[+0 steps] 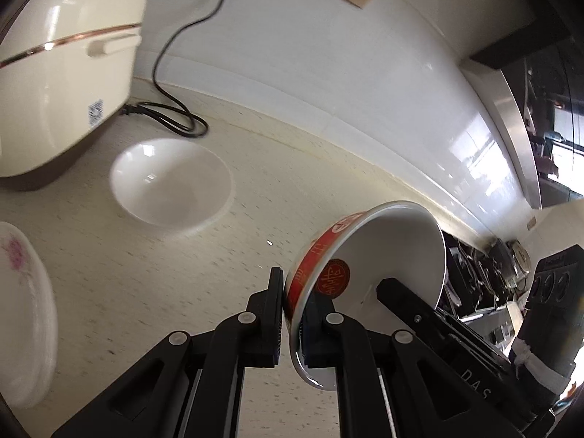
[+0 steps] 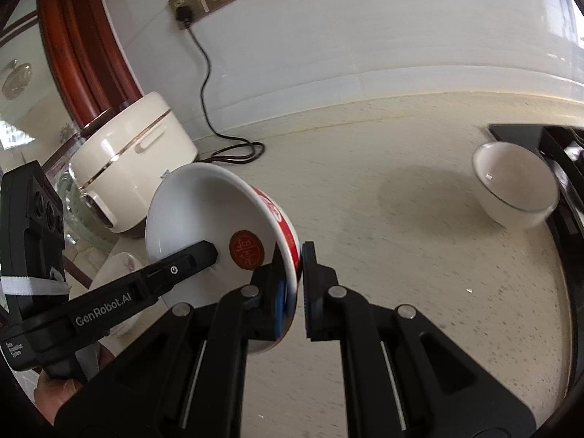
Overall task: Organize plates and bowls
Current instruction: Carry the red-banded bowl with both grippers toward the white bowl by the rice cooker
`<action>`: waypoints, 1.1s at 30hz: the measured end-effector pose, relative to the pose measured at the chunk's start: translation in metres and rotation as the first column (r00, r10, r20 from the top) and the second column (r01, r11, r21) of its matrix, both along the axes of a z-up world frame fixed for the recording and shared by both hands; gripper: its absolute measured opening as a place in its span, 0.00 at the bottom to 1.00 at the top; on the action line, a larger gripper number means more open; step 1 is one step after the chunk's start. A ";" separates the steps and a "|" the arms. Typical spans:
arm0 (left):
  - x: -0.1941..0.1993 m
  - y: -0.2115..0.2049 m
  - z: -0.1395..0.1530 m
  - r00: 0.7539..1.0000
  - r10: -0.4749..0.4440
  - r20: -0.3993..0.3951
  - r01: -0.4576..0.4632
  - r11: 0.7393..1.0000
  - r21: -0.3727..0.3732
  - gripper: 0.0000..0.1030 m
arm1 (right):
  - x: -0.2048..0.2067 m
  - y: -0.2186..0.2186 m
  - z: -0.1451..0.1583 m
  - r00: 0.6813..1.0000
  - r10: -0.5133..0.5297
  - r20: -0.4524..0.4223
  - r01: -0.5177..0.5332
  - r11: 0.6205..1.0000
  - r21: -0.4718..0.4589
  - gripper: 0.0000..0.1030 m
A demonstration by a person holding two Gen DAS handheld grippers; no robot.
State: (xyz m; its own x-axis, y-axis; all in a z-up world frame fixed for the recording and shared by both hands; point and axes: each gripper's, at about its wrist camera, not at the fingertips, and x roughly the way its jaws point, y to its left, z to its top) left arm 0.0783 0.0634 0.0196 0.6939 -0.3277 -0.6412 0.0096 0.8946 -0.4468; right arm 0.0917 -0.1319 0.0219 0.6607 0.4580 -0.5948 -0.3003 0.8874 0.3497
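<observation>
A white bowl with a red band and a red seal [image 1: 394,248] [image 2: 197,211] hangs tilted above the counter, held from two sides. My left gripper [image 1: 292,292] is shut on its near rim in the left wrist view. My right gripper [image 2: 294,259] is shut on the opposite rim. Each view shows the other gripper's inner finger [image 1: 401,292] [image 2: 197,255] lying inside the bowl. A plain white bowl [image 1: 171,182] sits on the counter beyond the left gripper. A flowered plate [image 1: 22,310] [image 2: 116,266] lies at the left. A small white bowl [image 2: 514,189] stands at the right.
A cream rice cooker [image 1: 65,73] [image 2: 131,168] stands at the back left, its black cord [image 1: 175,116] looping on the speckled counter [image 1: 146,284]. A black stove [image 2: 562,168] borders the small bowl on the right. A white tiled wall [image 2: 365,36] with sockets runs behind.
</observation>
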 end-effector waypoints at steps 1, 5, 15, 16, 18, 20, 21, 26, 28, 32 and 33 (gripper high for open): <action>0.001 0.006 0.003 1.000 0.009 0.003 -0.009 1.000 -0.002 0.08 | 0.003 0.006 0.003 1.000 0.011 0.000 -0.011 1.000 0.005 0.10; 0.004 0.025 0.013 0.999 0.041 0.011 -0.041 0.999 -0.005 0.08 | 0.012 0.026 0.015 0.999 0.047 0.003 -0.047 0.999 0.002 0.10; 0.018 0.065 0.034 0.992 0.121 0.038 -0.121 0.993 -0.004 0.08 | 0.027 0.073 0.041 0.991 0.133 0.033 -0.133 0.991 -0.020 0.10; 0.020 0.070 0.035 0.990 0.132 0.039 -0.132 0.991 -0.008 0.08 | 0.029 0.076 0.043 0.989 0.140 0.035 -0.140 0.990 -0.021 0.10; 0.020 0.075 0.035 0.988 0.146 0.041 -0.145 0.989 -0.011 0.08 | 0.033 0.083 0.046 0.987 0.158 0.039 -0.157 0.987 -0.028 0.10; 0.023 0.083 0.035 0.986 0.164 0.040 -0.164 0.986 -0.010 0.08 | 0.039 0.091 0.049 0.983 0.179 0.045 -0.178 0.984 -0.031 0.10; 0.025 0.086 0.034 0.984 0.174 0.038 -0.174 0.985 -0.010 0.08 | 0.041 0.094 0.049 0.982 0.186 0.044 -0.185 0.982 -0.029 0.10; 0.034 0.098 0.027 0.974 0.226 0.011 -0.226 0.974 -0.006 0.08 | 0.060 0.113 0.047 0.973 0.225 0.040 -0.225 0.974 -0.015 0.10; 0.041 0.101 0.021 0.970 0.242 -0.008 -0.242 0.970 -0.004 0.08 | 0.068 0.120 0.042 0.971 0.237 0.042 -0.237 0.971 -0.018 0.10; 0.054 0.104 0.004 0.964 0.260 -0.048 -0.260 0.965 -0.001 0.08 | 0.079 0.129 0.029 0.967 0.252 0.045 -0.249 0.967 -0.047 0.10; 0.057 0.104 0.000 0.963 0.262 -0.056 -0.263 0.965 0.001 0.08 | 0.082 0.130 0.024 0.967 0.251 0.041 -0.249 0.967 -0.053 0.10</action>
State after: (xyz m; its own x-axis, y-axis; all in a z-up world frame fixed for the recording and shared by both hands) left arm 0.1351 0.1674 0.0199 0.7194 -0.1426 -0.6798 -0.2504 0.8597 -0.4453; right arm 0.1733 -0.0022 0.0464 0.5564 0.5849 -0.5902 -0.5301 0.7968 0.2899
